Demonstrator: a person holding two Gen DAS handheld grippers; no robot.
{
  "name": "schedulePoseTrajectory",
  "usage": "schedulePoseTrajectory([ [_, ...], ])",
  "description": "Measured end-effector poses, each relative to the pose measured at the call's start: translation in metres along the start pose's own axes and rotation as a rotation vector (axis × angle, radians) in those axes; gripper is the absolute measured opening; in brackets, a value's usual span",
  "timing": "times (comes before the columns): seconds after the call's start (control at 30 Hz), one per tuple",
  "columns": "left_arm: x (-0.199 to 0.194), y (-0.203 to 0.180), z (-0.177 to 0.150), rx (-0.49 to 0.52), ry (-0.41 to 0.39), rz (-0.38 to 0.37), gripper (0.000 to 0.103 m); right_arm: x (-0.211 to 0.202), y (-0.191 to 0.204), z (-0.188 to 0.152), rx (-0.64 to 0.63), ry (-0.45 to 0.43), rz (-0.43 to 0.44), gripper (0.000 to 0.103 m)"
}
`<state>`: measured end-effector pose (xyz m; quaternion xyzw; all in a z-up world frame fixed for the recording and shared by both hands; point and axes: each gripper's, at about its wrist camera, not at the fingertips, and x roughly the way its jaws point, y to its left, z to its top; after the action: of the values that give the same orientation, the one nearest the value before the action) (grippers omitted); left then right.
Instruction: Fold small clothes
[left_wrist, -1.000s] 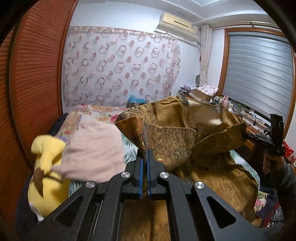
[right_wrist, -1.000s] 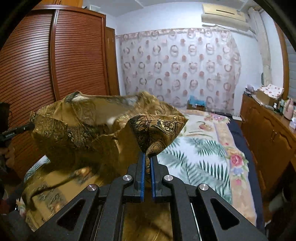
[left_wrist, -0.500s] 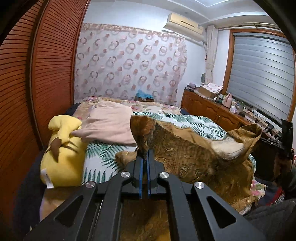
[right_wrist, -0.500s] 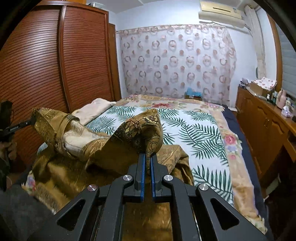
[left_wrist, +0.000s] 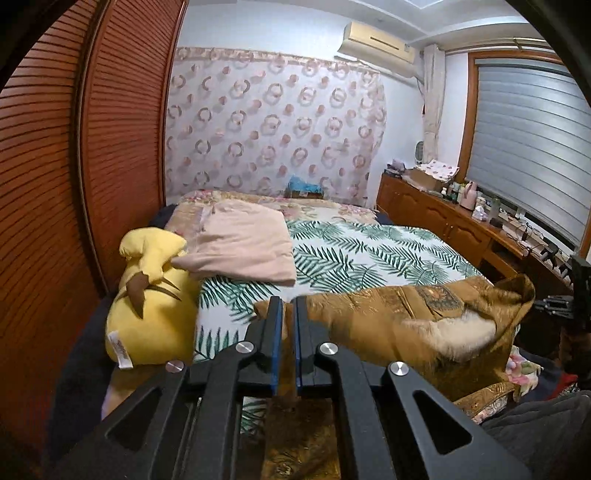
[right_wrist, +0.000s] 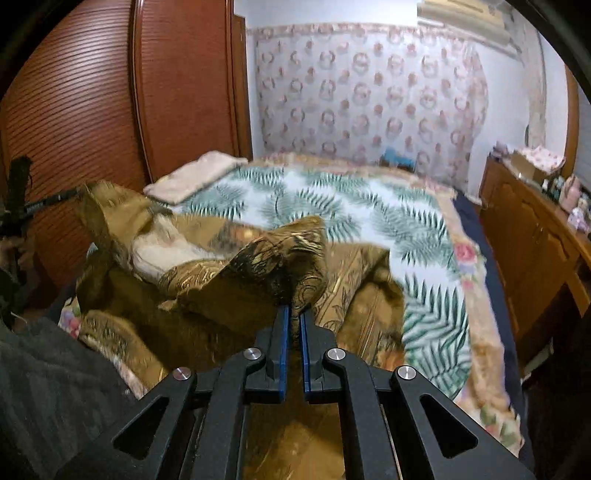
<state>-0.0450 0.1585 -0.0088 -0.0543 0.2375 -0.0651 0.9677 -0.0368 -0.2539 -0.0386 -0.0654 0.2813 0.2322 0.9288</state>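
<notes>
A brown-gold patterned garment (left_wrist: 369, 314) with a cream lining lies stretched across the near end of the bed (left_wrist: 369, 251). My left gripper (left_wrist: 287, 301) pinches its left corner; the jaws are opening slightly, and fabric is still between them. My right gripper (right_wrist: 294, 310) is shut on the other corner of the garment (right_wrist: 221, 273), which bunches up just above its fingertips. Each view shows the other gripper at the frame's edge, held by a hand. The rest of the garment drapes over the bed's near edge.
A folded pink cloth (left_wrist: 243, 243) lies on the palm-leaf bedspread beside a yellow plush toy (left_wrist: 147, 295). A louvred wooden wardrobe (left_wrist: 74, 147) runs along the left side. A wooden dresser (left_wrist: 443, 221) with several small items stands on the right under the window.
Both grippers have brought the garment down from a raised, spread position onto the bed. It now lies low and stretched between them. The left jaws show a slightly wider gap.
</notes>
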Motion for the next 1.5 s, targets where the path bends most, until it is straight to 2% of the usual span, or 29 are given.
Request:
schedulePoseTrajectory([
  [0.03,-0.001,0.001,0.001,0.001,-0.005,0.002,0.017,0.000,-0.001,0.001,0.007,0.008,0.007,0.005],
  [0.1,-0.002,0.002,0.005,0.011,-0.017,0.008,0.027,-0.003,-0.003,0.003,0.019,0.020,-0.006,0.005],
  [0.13,-0.002,0.002,0.007,0.019,-0.021,0.011,0.034,-0.005,-0.006,0.005,0.026,0.017,-0.016,0.011],
  [0.27,0.012,0.002,0.014,0.041,-0.008,0.007,0.054,-0.019,-0.015,0.017,0.054,-0.014,-0.040,0.016],
  [0.3,0.015,0.001,0.015,0.041,-0.002,0.004,0.063,-0.021,-0.016,0.020,0.054,-0.020,-0.049,0.019],
  [0.33,0.021,0.001,0.016,0.041,0.007,-0.005,0.067,-0.024,-0.018,0.022,0.051,-0.031,-0.058,0.024],
  [0.43,0.039,0.001,0.015,0.039,0.043,-0.023,0.073,-0.026,-0.018,0.032,0.036,-0.050,-0.081,0.028],
  [0.53,0.059,0.002,0.015,0.047,0.079,-0.003,0.073,-0.023,-0.017,0.038,0.020,-0.068,-0.094,0.042],
  [0.57,0.067,0.003,0.016,0.053,0.093,0.012,0.073,-0.021,-0.017,0.042,0.019,-0.071,-0.095,0.044],
  [0.77,0.103,0.010,0.018,0.084,0.150,0.043,0.073,0.021,-0.033,0.056,0.044,-0.067,-0.112,0.044],
  [0.9,0.125,0.018,0.011,0.086,0.206,0.042,0.072,0.060,-0.049,0.060,0.081,-0.020,-0.120,0.044],
  [0.97,0.141,0.023,0.005,0.063,0.278,0.010,0.061,0.080,-0.057,0.062,0.104,0.010,-0.114,0.045],
  [1.03,0.148,0.025,0.001,0.054,0.303,0.018,0.049,0.096,-0.061,0.064,0.113,0.039,-0.102,0.046],
  [1.1,0.155,0.027,-0.004,0.039,0.334,0.012,0.044,0.110,-0.063,0.065,0.120,0.071,-0.109,0.049],
  [1.17,0.159,0.027,-0.005,0.028,0.346,-0.006,0.043,0.122,-0.069,0.070,0.128,0.098,-0.099,0.057],
  [1.43,0.175,0.029,-0.008,-0.017,0.387,-0.030,0.043,0.161,-0.083,0.077,0.192,0.168,-0.092,0.058],
  [1.47,0.175,0.029,-0.009,-0.018,0.384,-0.032,0.041,0.163,-0.084,0.077,0.195,0.175,-0.093,0.058],
  [1.5,0.174,0.028,-0.009,-0.017,0.379,-0.038,0.029,0.166,-0.085,0.077,0.198,0.177,-0.092,0.058],
])
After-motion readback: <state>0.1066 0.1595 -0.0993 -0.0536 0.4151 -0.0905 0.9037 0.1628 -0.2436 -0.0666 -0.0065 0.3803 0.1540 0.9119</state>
